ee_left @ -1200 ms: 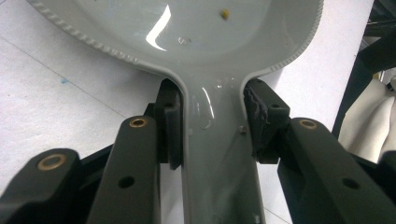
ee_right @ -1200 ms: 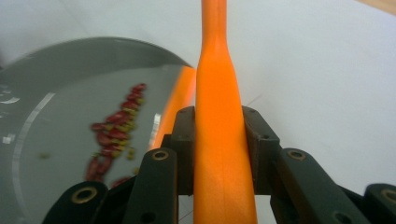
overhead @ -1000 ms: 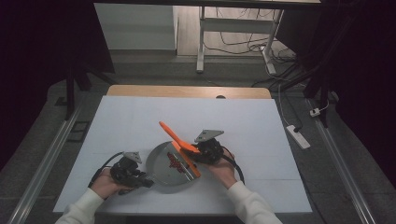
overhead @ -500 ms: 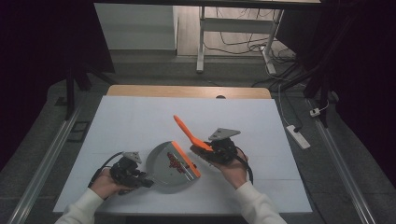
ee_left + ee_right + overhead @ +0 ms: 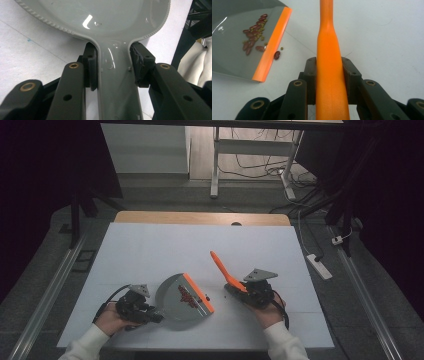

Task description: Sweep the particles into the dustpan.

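both forearms enter from the near edge of the white table [image 5: 150, 250], sleeves pale, hands resting low near that edge. the left hand [image 5: 107, 320] sits toward the near left corner with the left gripper [image 5: 150, 312] pointing right along the table. the right hand [image 5: 267, 310] sits right of centre, and the right gripper [image 5: 240, 290] points up and leftward. beyond the far edge lie a dark floor, a metal desk frame [image 5: 215, 165] and loose cables [image 5: 260, 165]. the left jaws are closed on the grey handle [image 5: 117, 82] of the dustpan [image 5: 180, 295], which lies flat near the near edge at centre, its orange lip [image 5: 197, 292] facing right. red and green beans [image 5: 254, 32] rest inside by the lip, one bean [image 5: 277, 55] just outside it. the right jaws clamp the orange brush handle [image 5: 329, 75], which tilts up over the table [image 5: 220, 265], well apart from the pan.
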### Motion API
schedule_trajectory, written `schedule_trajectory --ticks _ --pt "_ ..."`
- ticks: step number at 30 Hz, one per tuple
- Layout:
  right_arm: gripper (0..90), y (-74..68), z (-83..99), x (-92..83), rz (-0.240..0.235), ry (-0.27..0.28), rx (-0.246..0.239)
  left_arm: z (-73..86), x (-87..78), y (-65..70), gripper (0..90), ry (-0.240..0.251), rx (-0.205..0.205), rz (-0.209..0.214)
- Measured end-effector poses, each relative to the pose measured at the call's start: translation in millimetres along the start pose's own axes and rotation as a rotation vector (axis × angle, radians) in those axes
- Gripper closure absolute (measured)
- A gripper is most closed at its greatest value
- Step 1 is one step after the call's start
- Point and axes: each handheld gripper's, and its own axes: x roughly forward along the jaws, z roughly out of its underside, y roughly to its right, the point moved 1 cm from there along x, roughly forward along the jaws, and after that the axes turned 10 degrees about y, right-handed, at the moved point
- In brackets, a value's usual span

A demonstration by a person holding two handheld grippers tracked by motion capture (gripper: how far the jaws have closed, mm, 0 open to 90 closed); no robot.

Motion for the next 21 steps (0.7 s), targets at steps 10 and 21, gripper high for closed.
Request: schedule_trajectory --ticks 10,21 --pt "69.8 -35.8 -6.9 11.3 -0.095 0.017 -0.018 -1.0 2.9 2.2 61.7 -0.003 0.002 0.000" --pt "69.9 -47.9 -19.5 9.0 -0.218 0.104 0.042 -0.8 4.1 1.8 61.7 -0.010 0.004 0.001"
